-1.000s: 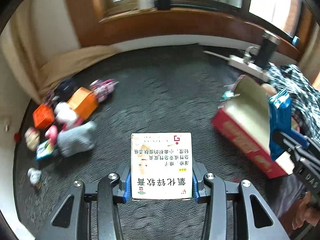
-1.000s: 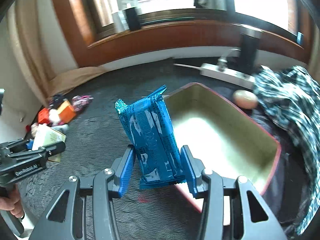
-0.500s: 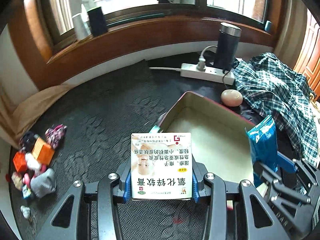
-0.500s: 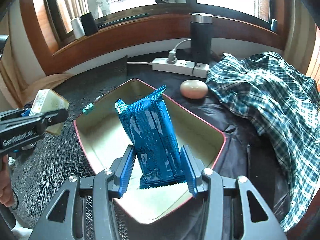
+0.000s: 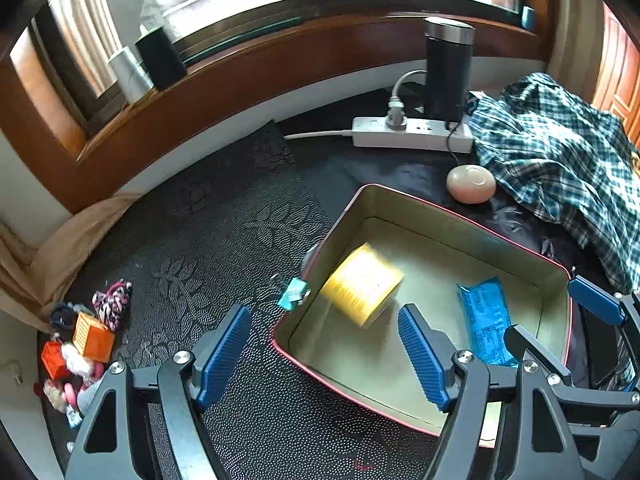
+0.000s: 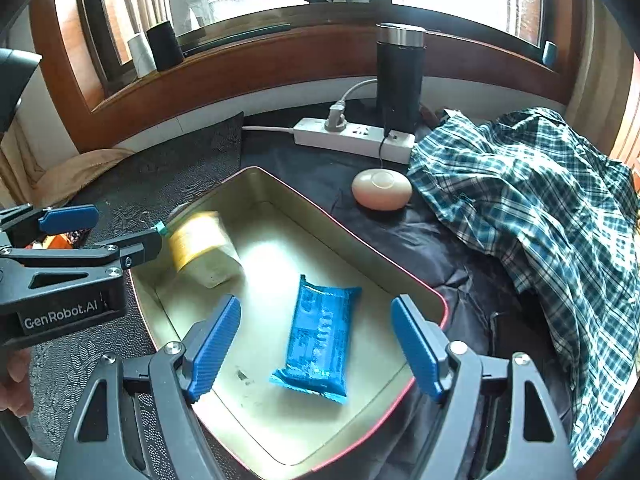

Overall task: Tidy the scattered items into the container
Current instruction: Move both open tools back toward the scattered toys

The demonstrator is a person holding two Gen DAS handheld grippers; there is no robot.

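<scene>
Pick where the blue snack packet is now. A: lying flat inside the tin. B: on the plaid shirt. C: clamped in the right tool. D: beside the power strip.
A: the blue snack packet lies flat on the floor of the tin, free of the right tool, whose jaws are opening.

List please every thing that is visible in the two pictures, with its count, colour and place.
tin: 1, red rim, centre
box: 1, yellow, blurred, in tin
packet: 1, blue, flat in tin
clip: 1, teal, by tin's edge
small items: a pile, mixed colours, far left on mat
power strip: 1, white, by wall
flask: 1, black, behind strip
oval thing: 1, beige, beside shirt
shirt: 1, checked, right
left gripper: jaws opening, nothing between
right gripper: jaws opening, over packet, not touching
</scene>
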